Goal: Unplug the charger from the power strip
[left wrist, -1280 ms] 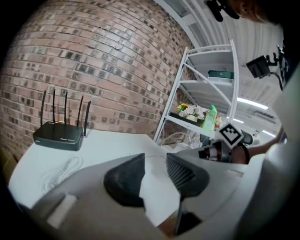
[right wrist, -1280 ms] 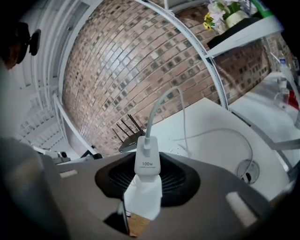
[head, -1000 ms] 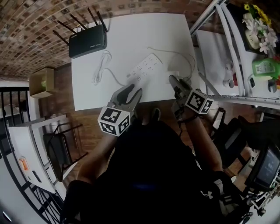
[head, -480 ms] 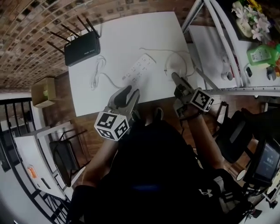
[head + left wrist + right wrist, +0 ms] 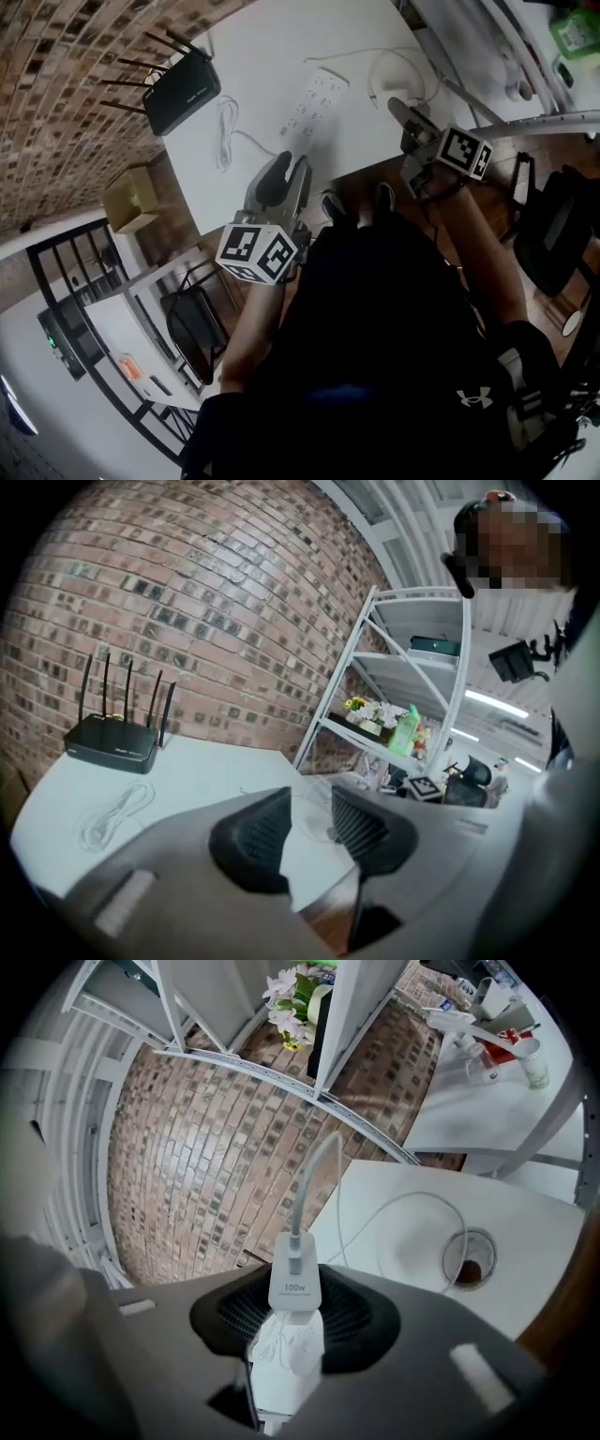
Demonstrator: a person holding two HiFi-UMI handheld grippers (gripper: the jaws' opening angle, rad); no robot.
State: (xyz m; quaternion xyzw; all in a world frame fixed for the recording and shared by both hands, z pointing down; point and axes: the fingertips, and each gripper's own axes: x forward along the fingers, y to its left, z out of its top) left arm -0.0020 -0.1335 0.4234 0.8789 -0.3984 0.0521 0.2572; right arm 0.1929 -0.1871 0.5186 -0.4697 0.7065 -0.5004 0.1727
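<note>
**mo:** Head view first. Where's everything sitting relative to the strip (image 5: pixel 314 101)?

**kit:** The strip's mid-table (image 5: pixel 272 47). The router (image 5: pixel 183 89) is well off to the strip's left, with a loose cord (image 5: pixel 225 141) between the two. The left gripper (image 5: pixel 286 167) hovers near the strip, on the person's side of it. The right gripper (image 5: pixel 403 105) is off to the strip's right, clear of it. I can't really pick out the charger from up here, it's too small.

**mo:** Left gripper view?

**kit:** Jaws are apart with nothing between them, just table behind. The strip doesn't show in this one.

**mo:** And the right?

**kit:** There it is. The pads are clamped on the flat sides of the charger (image 5: pixel 286 1354), and its cable (image 5: pixel 314 1180) runs out the front and loops over the table. So I'd say the charger's already out of the strip and sitting in the right gripper.

**mo:** How's it gonna handle?

**kit:** It looks like a light, hard plastic block, smooth, so probably a bit slippery. Hold it by the flat body like it is now, not by the cable. The cable's soft and floppy, and tugging on it could strain the plug end.
</note>
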